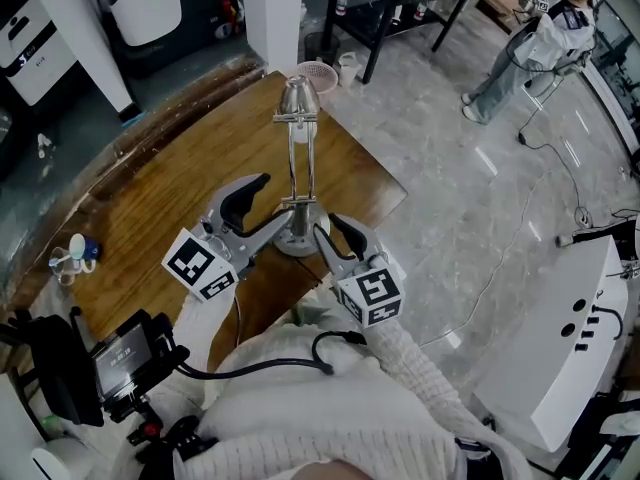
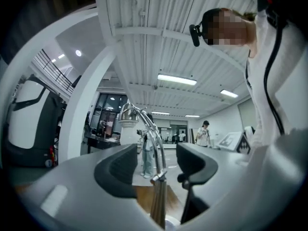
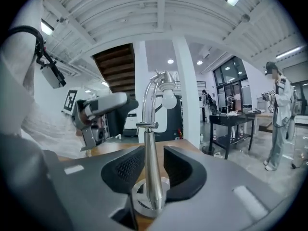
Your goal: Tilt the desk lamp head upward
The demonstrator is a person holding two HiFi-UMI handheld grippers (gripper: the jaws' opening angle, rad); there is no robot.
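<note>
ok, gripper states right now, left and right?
Left gripper: open, lamp stem between its jaws, untouched.
Right gripper: open, lower down around the same stem, no contact visible.

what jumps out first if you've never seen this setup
A chrome desk lamp stands upright on the wooden table, right in front of the person. The left tongs and right tongs close in on it from either side, each open with the lower stem between its jaws, neither gripping.

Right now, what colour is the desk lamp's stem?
The stem is shiny silver metal; the right gripper view shows it best.
</note>
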